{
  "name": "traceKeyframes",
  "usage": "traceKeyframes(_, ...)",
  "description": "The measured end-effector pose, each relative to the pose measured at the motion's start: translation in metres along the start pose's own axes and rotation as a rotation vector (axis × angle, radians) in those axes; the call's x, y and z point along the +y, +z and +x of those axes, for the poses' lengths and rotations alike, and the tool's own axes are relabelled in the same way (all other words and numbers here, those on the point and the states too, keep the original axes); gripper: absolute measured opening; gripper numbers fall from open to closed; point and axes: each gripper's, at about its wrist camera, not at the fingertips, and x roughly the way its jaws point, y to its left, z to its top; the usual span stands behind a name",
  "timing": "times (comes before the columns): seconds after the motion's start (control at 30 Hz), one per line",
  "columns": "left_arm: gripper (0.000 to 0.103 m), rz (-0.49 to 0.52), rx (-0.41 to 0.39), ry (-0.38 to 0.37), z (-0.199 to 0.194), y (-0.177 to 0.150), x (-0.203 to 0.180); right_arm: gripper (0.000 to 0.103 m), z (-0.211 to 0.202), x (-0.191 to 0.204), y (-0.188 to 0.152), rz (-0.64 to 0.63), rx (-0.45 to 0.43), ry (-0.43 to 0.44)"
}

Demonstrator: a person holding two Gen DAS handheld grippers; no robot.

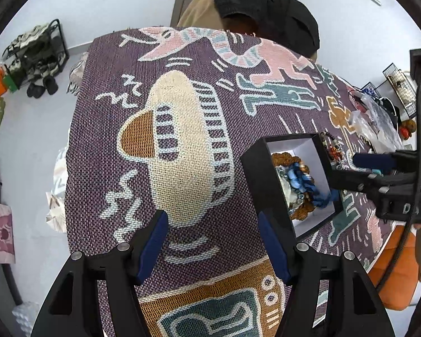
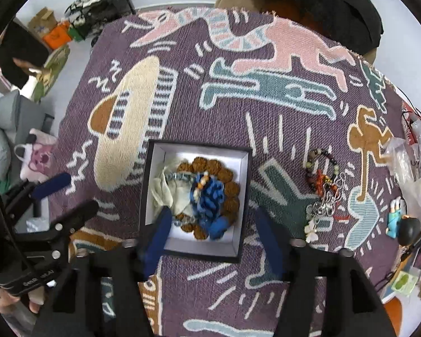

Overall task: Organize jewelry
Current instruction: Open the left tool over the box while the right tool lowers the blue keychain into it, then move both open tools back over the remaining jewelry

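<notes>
A black box with a white lining (image 2: 242, 196) (image 1: 255, 165) sits on the patterned cloth. It holds a brown bead bracelet (image 2: 230, 188), a blue piece (image 2: 210, 196) and pale items. Loose jewelry (image 2: 322, 191) lies on the cloth right of the box: beaded bracelets, a silver chain, a white flower piece. My right gripper (image 2: 213, 224) is open, its fingers over the box's near part; it shows from the side in the left wrist view (image 1: 348, 168). My left gripper (image 1: 213, 224) is open and empty over the cloth, left of the box.
A purple woven cloth (image 2: 266, 126) with cartoon figures covers the round table. Clear plastic bags (image 2: 412, 163) and small figurines (image 2: 395, 219) lie at the right edge. A person in black (image 1: 261, 5) is at the far side. A shoe rack (image 1: 33, 56) stands on the floor.
</notes>
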Motion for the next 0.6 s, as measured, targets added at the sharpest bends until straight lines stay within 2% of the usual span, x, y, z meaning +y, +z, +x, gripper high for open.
traceKeyframes(0.2, 0.067, 0.021, -0.001, -0.002, -0.002, 0.005, -0.011, 0.062, -0.006, -0.012, -0.003, 0.006, 0.006, 0.018)
traceKeyframes(0.6, 0.067, 0.112, 0.011, 0.006, 0.001, 0.019, -0.073, 0.062, -0.014, -0.085, -0.023, 0.103, -0.001, 0.044)
